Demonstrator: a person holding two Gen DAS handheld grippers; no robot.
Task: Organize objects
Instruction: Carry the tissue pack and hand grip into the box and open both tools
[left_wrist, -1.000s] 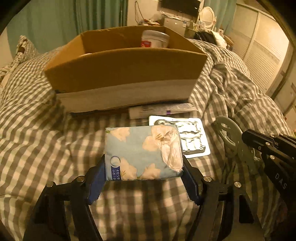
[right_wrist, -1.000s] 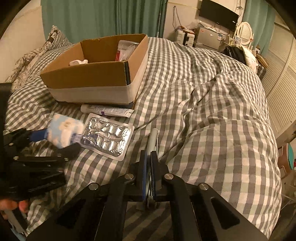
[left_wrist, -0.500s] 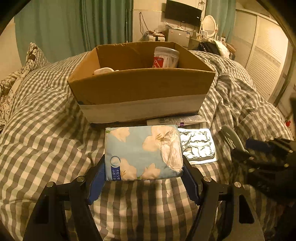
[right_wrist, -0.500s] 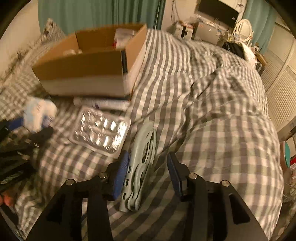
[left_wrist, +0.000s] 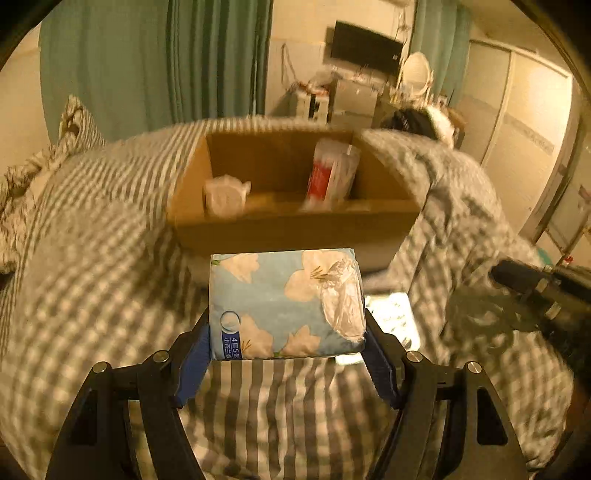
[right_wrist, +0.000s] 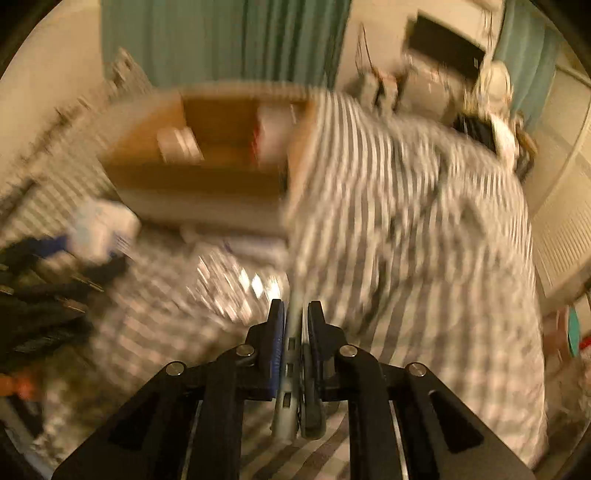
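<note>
Scene: A checked bedspread (left_wrist: 92, 280), a cardboard box (left_wrist: 291, 225) at centre frame; both views are smeared by motion.
Left gripper (left_wrist: 286, 350): Jaws spread wide and pressed to either side of a blue flowered tissue pack (left_wrist: 284, 302), which sits lifted at lower centre of the left view, just short of the box's near wall.
Right gripper (right_wrist: 293, 321): Jaws drawn nearly together on a thin grey-green flat tool (right_wrist: 291, 354), gripped edge-on at lower centre of the right view; what the tool is cannot be told.
Box contents: A white bundle (left_wrist: 225, 195) at left and a red-and-white packet (left_wrist: 332, 173) at right, both inside.
Still on the bed: A foil blister pack (right_wrist: 236, 284), left of centre in the right view; a tube seems to lie beyond it against the box, too blurred to confirm.
Step in hand: By the look of it, both items are being carried toward the box.
Next move: Probably raise the tissue pack over the near wall, aim for the bare floor between bundle and packet, then let the jaws part; the flat tool likely follows from the right.
</note>
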